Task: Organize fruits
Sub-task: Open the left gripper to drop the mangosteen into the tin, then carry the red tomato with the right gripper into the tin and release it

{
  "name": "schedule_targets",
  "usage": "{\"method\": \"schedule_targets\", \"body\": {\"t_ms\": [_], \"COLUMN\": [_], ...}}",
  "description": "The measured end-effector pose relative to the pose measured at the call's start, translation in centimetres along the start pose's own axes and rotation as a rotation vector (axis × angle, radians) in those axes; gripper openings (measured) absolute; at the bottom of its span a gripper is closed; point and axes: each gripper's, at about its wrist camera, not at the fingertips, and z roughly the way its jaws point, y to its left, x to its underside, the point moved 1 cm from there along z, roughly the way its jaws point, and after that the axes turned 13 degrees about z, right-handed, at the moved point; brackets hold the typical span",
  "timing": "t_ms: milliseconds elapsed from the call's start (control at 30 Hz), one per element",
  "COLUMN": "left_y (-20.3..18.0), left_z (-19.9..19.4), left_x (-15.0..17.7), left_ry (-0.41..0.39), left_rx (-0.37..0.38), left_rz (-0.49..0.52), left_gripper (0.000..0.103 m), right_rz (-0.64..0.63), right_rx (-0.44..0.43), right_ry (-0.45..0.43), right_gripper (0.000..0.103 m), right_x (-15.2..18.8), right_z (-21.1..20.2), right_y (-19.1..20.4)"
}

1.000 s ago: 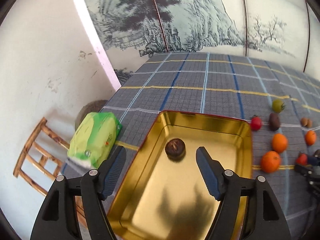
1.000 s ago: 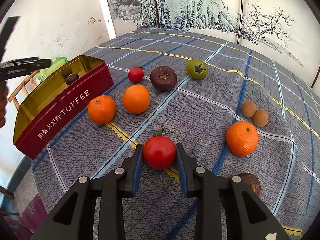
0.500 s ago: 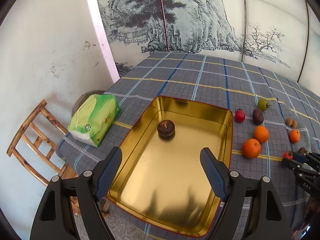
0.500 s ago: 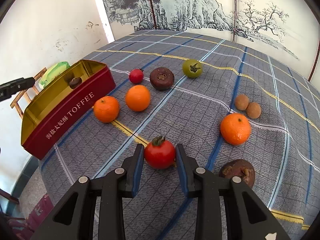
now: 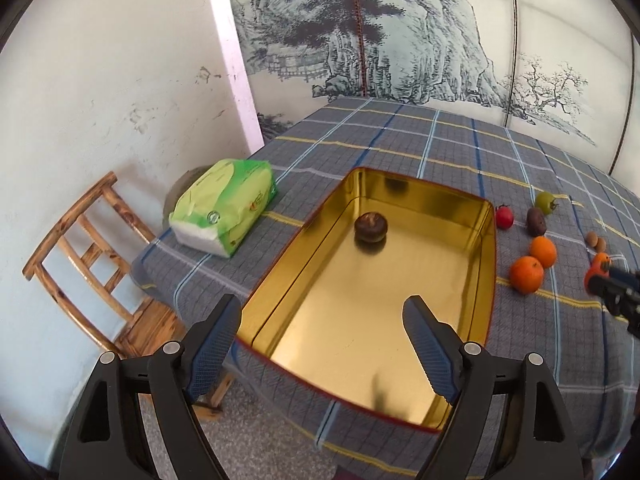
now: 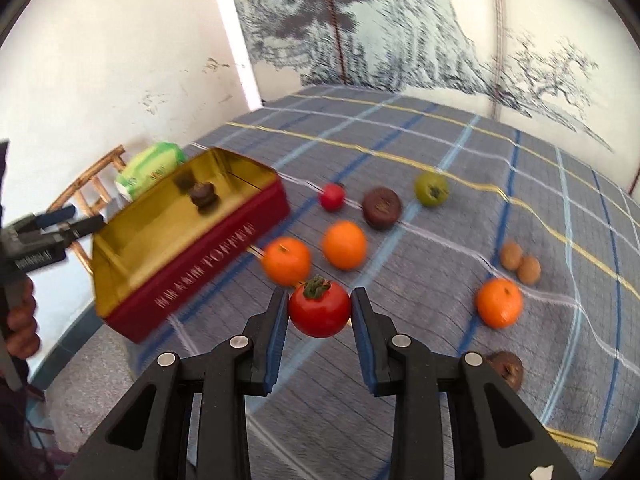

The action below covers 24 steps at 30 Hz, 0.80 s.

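R gripper [image 6: 319, 312] has its fingers [image 6: 276, 320] clamped on a red tomato [image 6: 319, 309], green stem up, pads pressing both sides; the fruit sits between the tips, above the plaid-covered surface [image 6: 440, 208], w/ blur around it. Just past the fingertips lie two oranges [image 6: 286, 261], beyond those a small red tomato [image 6: 331, 197], a dark brown fruit [image 6: 382, 208] and a green one [image 6: 431, 189]. To the right of the fingers: a third orange [image 6: 499, 303], two small tan fruits [image 6: 520, 263], and another brown fruit [image 6: 506, 368] close by the right finger. Left of the fingers sits the red TOFFEE tin [image 6: 208, 256], gold inside. L gripper [image 5: 322, 338] has its fingers [image 5: 214, 340] apart, having just been widening, nothing between them but the near end of the tin [image 5: 490, 264]. Ahead of the tips, toward the tin's far end, one dark brown fruit [image 5: 370, 227] rests on the gold floor. Left of the L fingers: a green tissue pack [image 5: 224, 212] on the surface edge and a wooden chair [image 5: 100, 272] beside it.
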Motion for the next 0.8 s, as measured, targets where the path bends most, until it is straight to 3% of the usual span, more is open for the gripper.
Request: {"method": "schedule_targets", "body": {"t_ms": [367, 800], "left_y": [1.1, 1.7], "left_z": [-0.2, 0.0], "left_x": [1.2, 1.4], "left_ry": [0.007, 0.013], "left_rx": [0.027, 0.018], "left_rz": [-0.026, -0.015], "left_gripper": [0.083, 0.086], "right_rz": [-0.086, -0.154], "right_rx": [-0.099, -0.136], "right_ry": [0.010, 0.091], "right_gripper": [0.030, 0.030], "right_x": [-2.8, -6.2], "right_z": [1.7, 8.4], "right_y": [6.3, 11.3]}}
